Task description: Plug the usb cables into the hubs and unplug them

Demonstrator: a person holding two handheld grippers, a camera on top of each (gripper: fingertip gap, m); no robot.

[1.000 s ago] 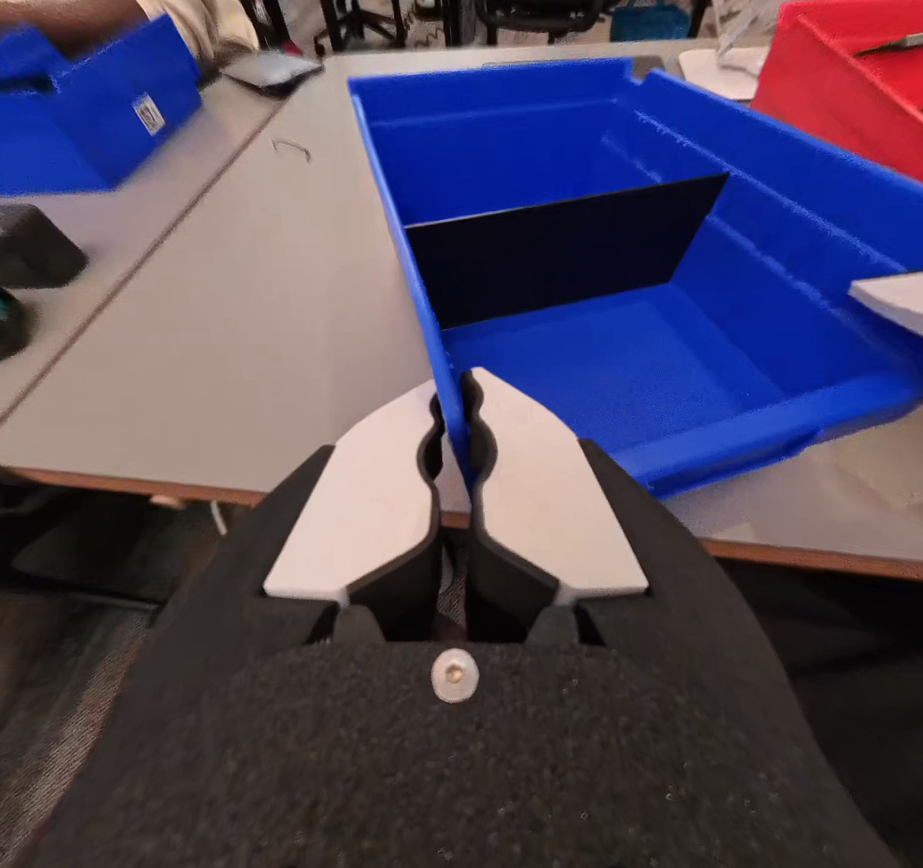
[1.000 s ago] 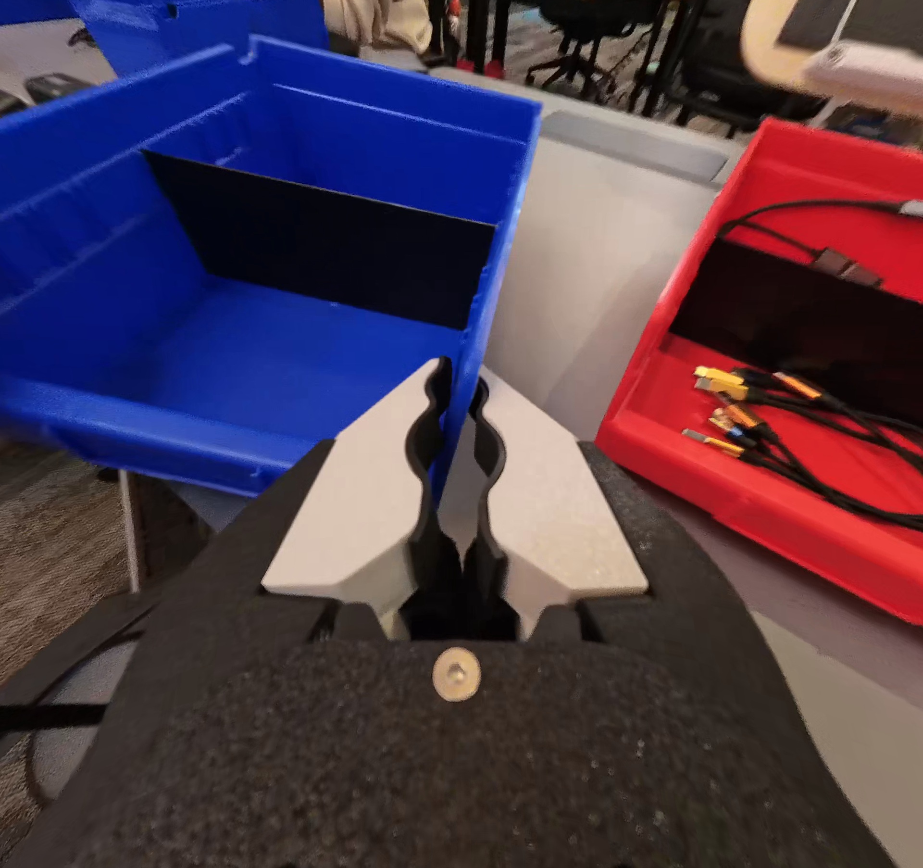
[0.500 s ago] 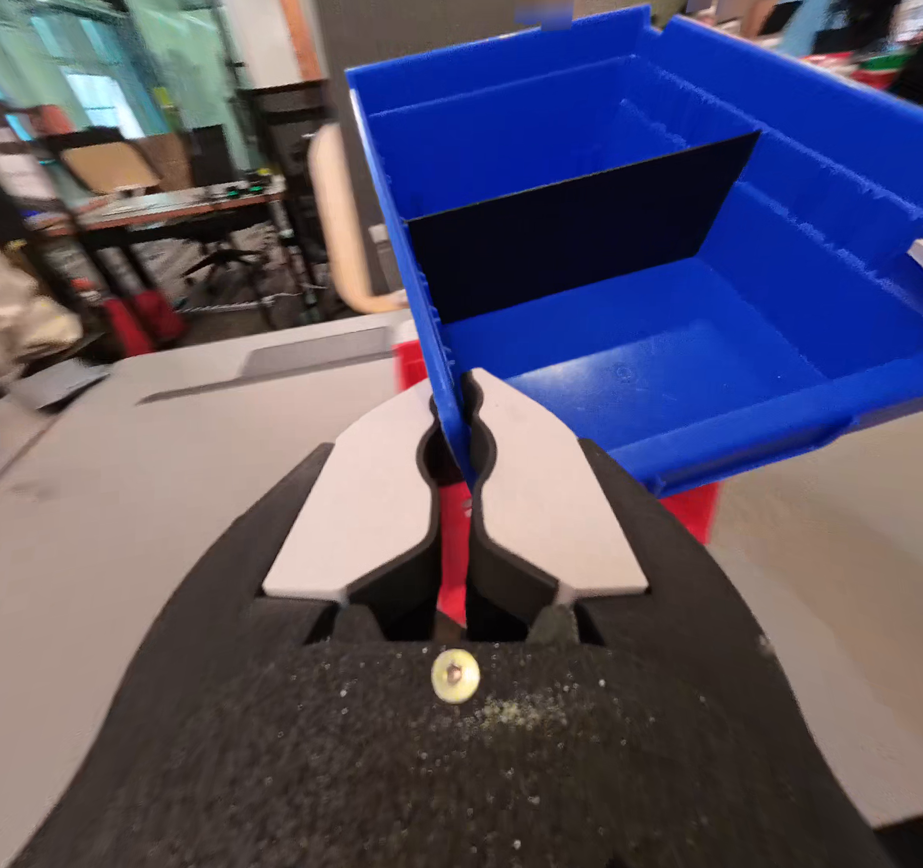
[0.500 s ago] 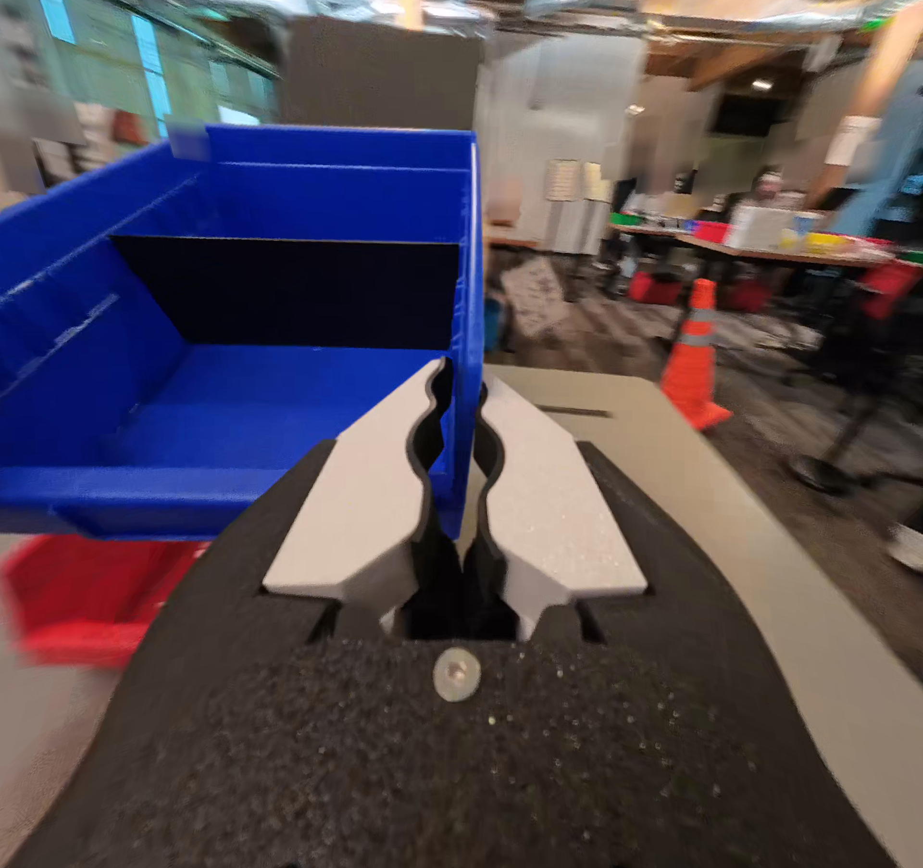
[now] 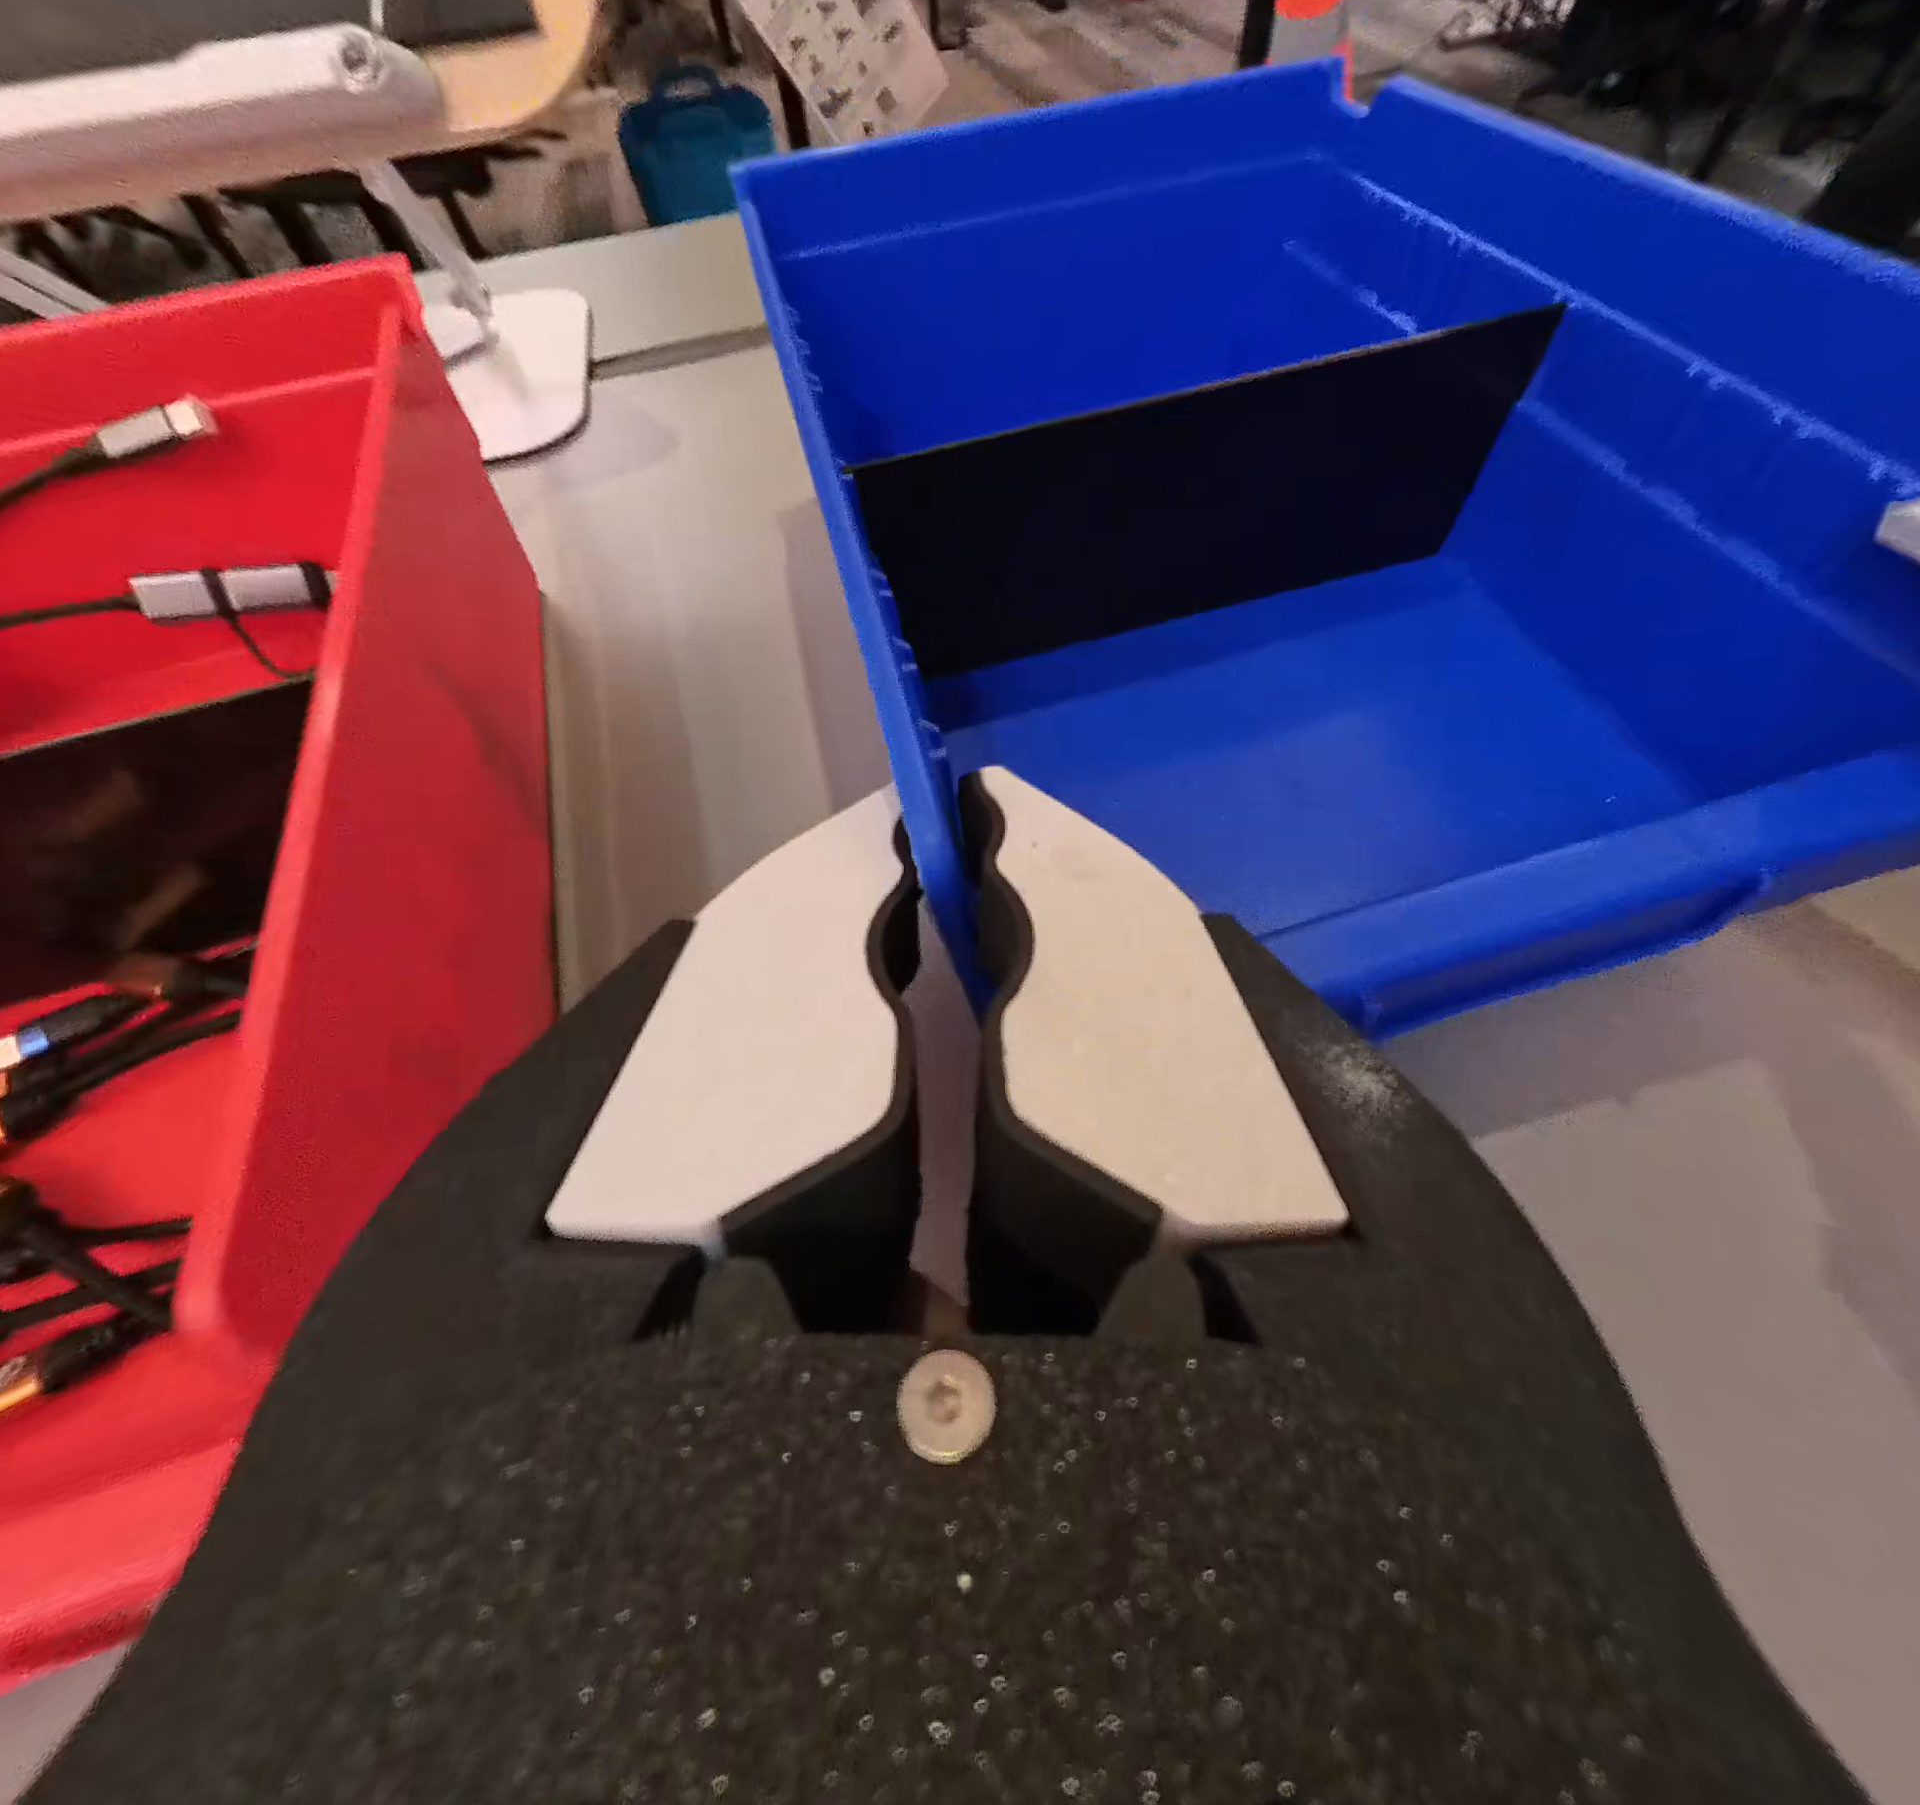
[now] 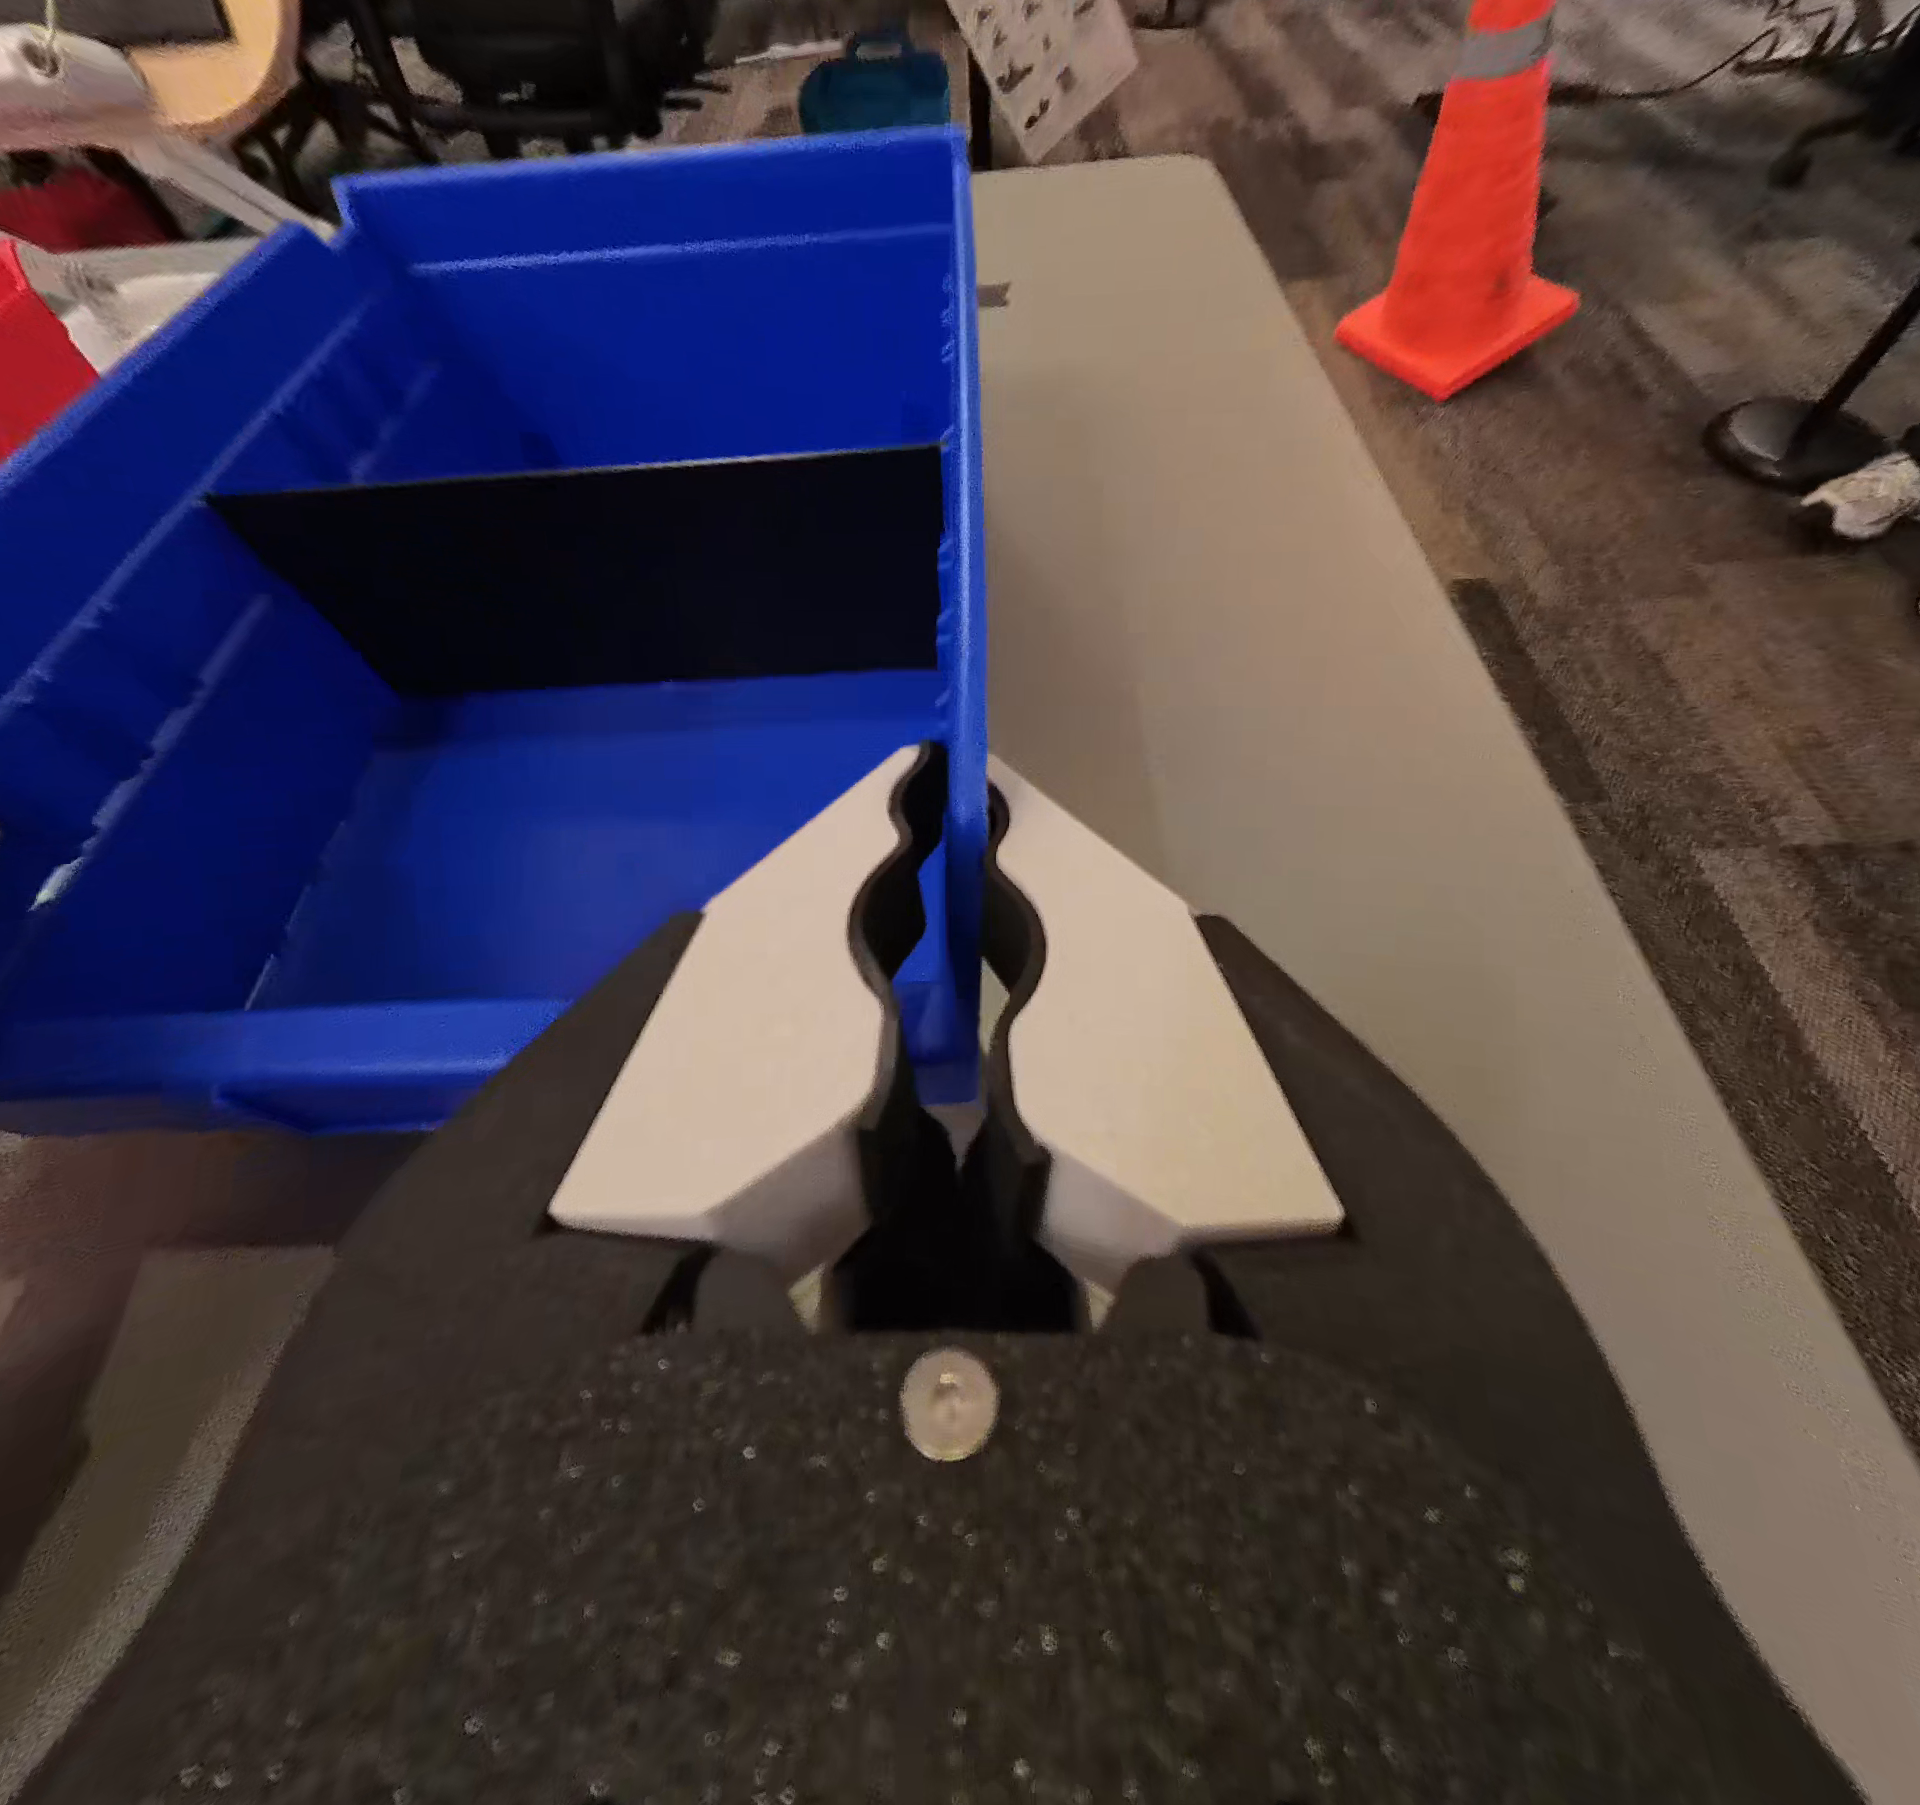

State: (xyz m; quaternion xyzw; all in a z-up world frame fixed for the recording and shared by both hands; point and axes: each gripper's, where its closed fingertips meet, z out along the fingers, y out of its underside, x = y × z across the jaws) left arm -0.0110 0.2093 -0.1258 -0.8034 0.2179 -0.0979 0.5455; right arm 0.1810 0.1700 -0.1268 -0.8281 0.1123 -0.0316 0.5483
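**Kid:** What is the biggest thing here?

**Helper:** The room. It is big and busy, with dark carpet, an orange cone (image 6: 1475, 166) far off on the right, chairs and a paper sign (image 5: 836, 10) at the back. Next biggest is the grey table (image 6: 1195, 612). It is flat and smooth, so I think a box would slide on it easily.

**Kid:** And the blue box?

**Helper:** The blue bin (image 5: 1351, 768) sits in the middle, with a black divider (image 5: 1174, 529) across it. Both halves look empty. It is hard plastic, stiff, and I guess it is light with nothing inside.

**Kid:** Who has hold of it?

**Helper:** Both tongs. The left gripper (image 5: 940, 810) is pinched tight on the bin's left wall, near the front corner. The right gripper (image 6: 961, 789) is pinched on the right wall. Thin walls like these are good spots to pinch. I cannot tell if the bin is resting on the table or just above it.

**Kid:** Where are the cables?

**Helper:** In the red bin (image 5: 395, 716), just beside the blue one on the left. The usb cables (image 5: 94, 1059) lie in a loose pile in the near half. In the far half are small grey hubs (image 5: 234, 592) with thin black cords.

**Kid:** How would they feel?

**Helper:** I think the cords are soft and floppy and may tangle. The plugs are small and hard, so pinch the plug, not the cord. The hubs look light, so one may slide when you push a plug in. One gripper should hold it.
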